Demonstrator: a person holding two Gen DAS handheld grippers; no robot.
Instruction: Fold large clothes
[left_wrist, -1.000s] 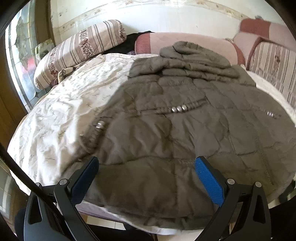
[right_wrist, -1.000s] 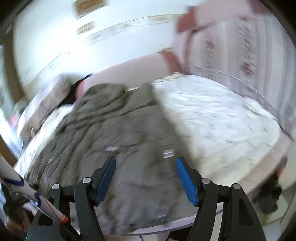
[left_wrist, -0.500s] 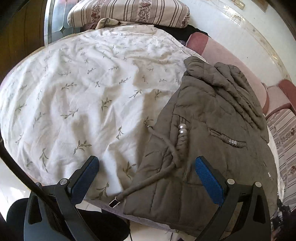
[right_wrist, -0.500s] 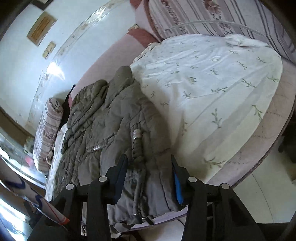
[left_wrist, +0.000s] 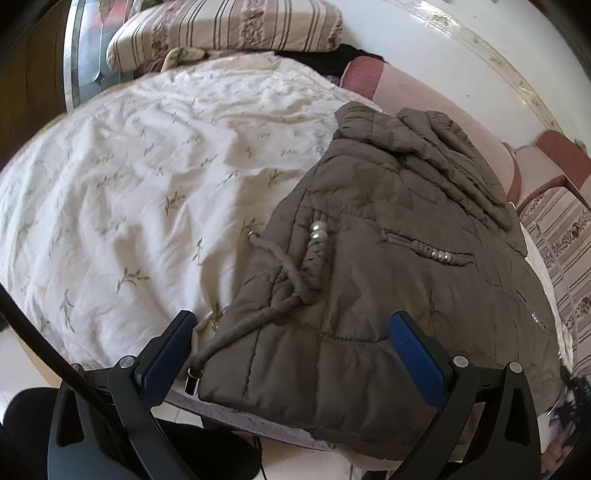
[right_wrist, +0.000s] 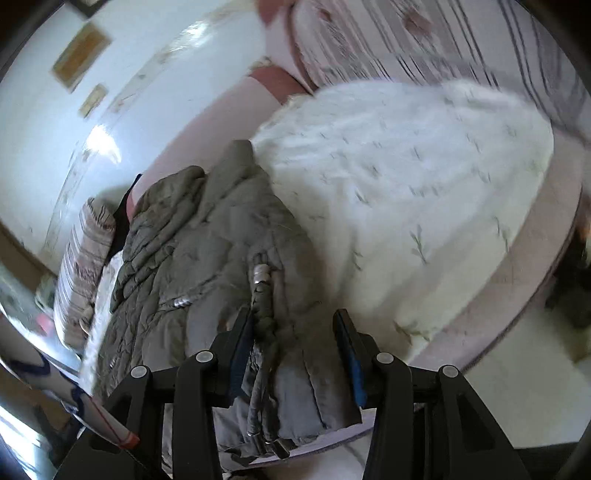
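An olive quilted jacket (left_wrist: 388, 258) lies spread on a round bed's white leaf-print sheet (left_wrist: 147, 184), hood towards the far wall. My left gripper (left_wrist: 291, 350) hovers open over the jacket's near left hem corner, its blue pads apart on either side of the fabric. A drawcord (left_wrist: 236, 332) with a metal tip trails off that corner. In the right wrist view, the jacket (right_wrist: 207, 258) has its near right hem bunched between my right gripper's (right_wrist: 293, 339) narrowed jaws. That gripper is shut on the hem, and the braided cord (right_wrist: 262, 369) hangs between its fingers.
Striped pillows (left_wrist: 229, 29) and a pink bolster (left_wrist: 406, 96) line the far wall. A striped cushion (right_wrist: 406, 37) stands at the right. The bed's rim (right_wrist: 517, 314) drops to pale floor. A white object with blue and red marks (right_wrist: 74, 387) crosses the lower left.
Both grippers have rolled and come down to the jacket's near hem, the left to its left corner. The right jaws have narrowed from wide open onto the right hem.
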